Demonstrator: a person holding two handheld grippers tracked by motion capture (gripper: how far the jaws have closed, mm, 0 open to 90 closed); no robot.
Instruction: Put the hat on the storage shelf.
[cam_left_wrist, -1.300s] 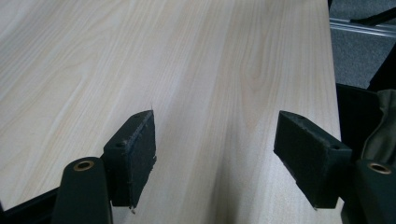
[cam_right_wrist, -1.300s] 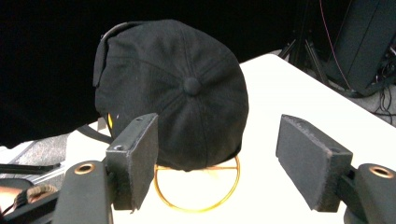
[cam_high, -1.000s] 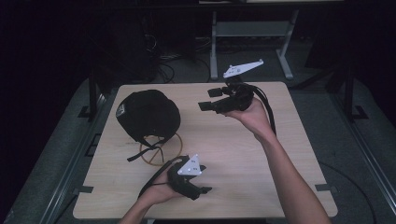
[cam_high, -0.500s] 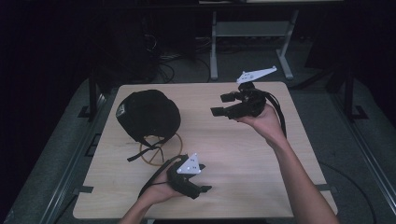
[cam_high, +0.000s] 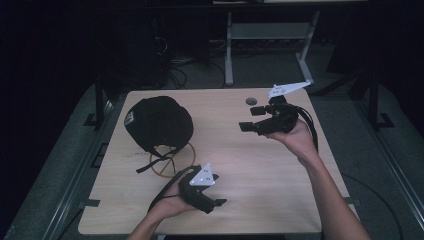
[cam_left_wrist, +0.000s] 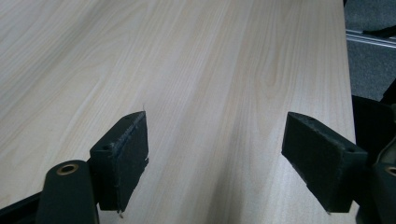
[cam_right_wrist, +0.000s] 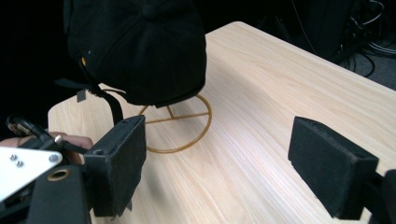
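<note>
A dim room holds a pale wooden table (cam_high: 280, 180) where a black cap (cam_high: 159, 122) sits on its gold wire stand (cam_high: 172, 161) at the left (untouched), while the right claw (cam_high: 246, 126), wide open and empty, has drawn back rightward away from it and the left claw (cam_high: 217, 202) rests open near the front edge, so the reach seems not yet begun.

The desk (cam_high: 280, 170) is pale wood, smooth and matt, its grain showing. The cap (cam_high: 159, 122) is soft black cloth on a thin brass-coloured wire stand (cam_right_wrist: 187, 122). Claw pads (cam_right_wrist: 119, 161) look like matt black foam.
</note>
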